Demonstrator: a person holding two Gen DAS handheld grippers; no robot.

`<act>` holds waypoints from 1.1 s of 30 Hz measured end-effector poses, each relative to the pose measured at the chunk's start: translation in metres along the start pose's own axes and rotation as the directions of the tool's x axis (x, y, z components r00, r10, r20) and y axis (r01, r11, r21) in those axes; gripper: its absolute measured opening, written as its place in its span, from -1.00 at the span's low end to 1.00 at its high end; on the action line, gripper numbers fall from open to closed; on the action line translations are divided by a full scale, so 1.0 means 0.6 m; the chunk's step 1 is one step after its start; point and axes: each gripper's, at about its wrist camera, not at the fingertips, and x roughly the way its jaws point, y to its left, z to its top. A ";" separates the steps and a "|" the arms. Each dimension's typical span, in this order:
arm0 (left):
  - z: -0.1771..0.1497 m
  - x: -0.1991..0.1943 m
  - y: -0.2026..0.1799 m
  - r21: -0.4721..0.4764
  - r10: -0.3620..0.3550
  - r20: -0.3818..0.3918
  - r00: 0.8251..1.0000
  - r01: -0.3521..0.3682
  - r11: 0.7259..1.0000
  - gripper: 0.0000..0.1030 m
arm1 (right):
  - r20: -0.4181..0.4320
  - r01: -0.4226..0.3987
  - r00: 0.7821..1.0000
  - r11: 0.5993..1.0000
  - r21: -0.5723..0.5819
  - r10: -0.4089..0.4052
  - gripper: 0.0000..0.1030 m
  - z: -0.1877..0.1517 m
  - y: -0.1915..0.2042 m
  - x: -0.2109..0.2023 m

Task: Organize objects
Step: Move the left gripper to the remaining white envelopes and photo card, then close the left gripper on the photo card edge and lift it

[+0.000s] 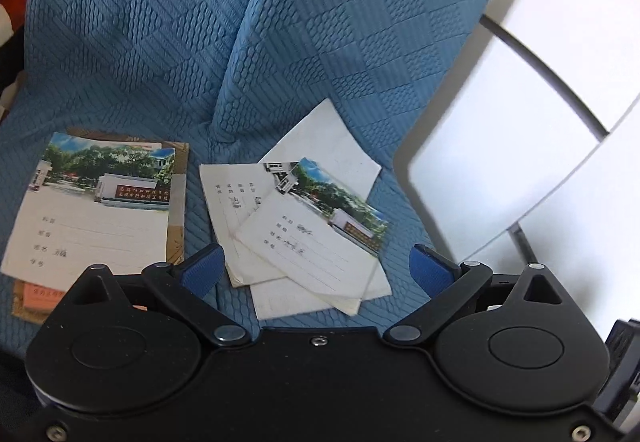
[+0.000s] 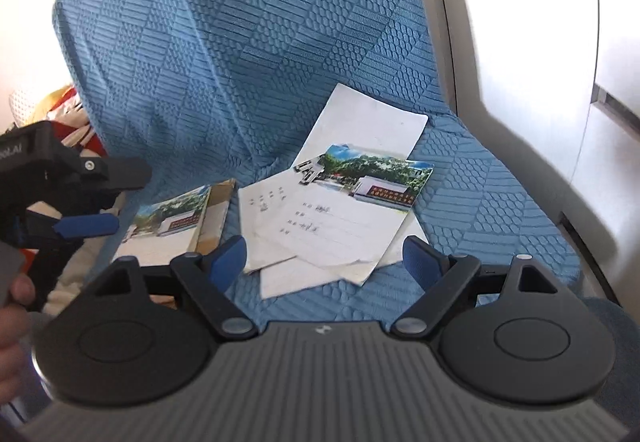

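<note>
Left wrist view. My left tool (image 1: 316,268) hangs low over the seat, jaws apart, nothing between the blue pads (image 1: 202,274). Loose notebooks (image 1: 304,238) lie fanned across the lower centre of the frame, about 4 overlapping at odd angles on the blue quilted cover (image 1: 160,41). A tidier stack (image 1: 96,209) sits lower left, photo-cover booklet on top, a brown book and an orange one showing beneath. White chair back (image 1: 500,169) at right edge, just beside the fanned pile.

Judgement: thin paper booklets, light, floppy, covers likely slick on one another. A pinch at a free corner or a spine edge looks best; a flat middle offers no purchase.

Right wrist view. My right tool (image 2: 324,262) also stands wide, empty, aimed at the near edge of the fanned notebooks, centre frame. The top booklet (image 2: 348,209) overhangs the others at its lower right corner, which I judge the easiest bite. The stack lies left of centre. The left tool appears at the left edge, above that stack, a hand (image 2: 16,306) behind it.

In the way: soft cover may bunch under the pads; lower sheets may drag along with the top one.
</note>
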 end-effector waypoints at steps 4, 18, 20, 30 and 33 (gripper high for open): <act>0.006 0.049 0.011 -0.015 -0.007 -0.016 1.000 0.006 1.000 0.90 | -0.015 0.015 1.000 0.998 0.054 -0.014 0.68 -0.002 -0.029 0.039; 0.016 0.216 0.049 -0.061 0.033 -0.095 0.995 -0.039 0.997 0.50 | -0.129 -0.024 0.990 0.974 0.226 0.054 -0.15 -0.003 -0.078 0.149; 0.020 0.239 0.048 -0.026 0.059 -0.113 0.992 -0.062 0.998 0.47 | -0.145 -0.035 0.987 0.970 0.242 0.071 -0.38 -0.005 -0.081 0.161; 0.023 0.312 0.077 0.028 0.122 -0.193 0.974 -0.119 0.993 -0.04 | -0.204 -0.061 0.970 0.947 0.316 0.130 -0.49 -0.009 -0.101 0.198; 0.022 0.317 0.076 0.048 0.124 -0.193 0.973 -0.117 0.992 -0.06 | -0.207 -0.056 0.970 0.949 0.310 0.125 -0.49 -0.009 -0.101 0.202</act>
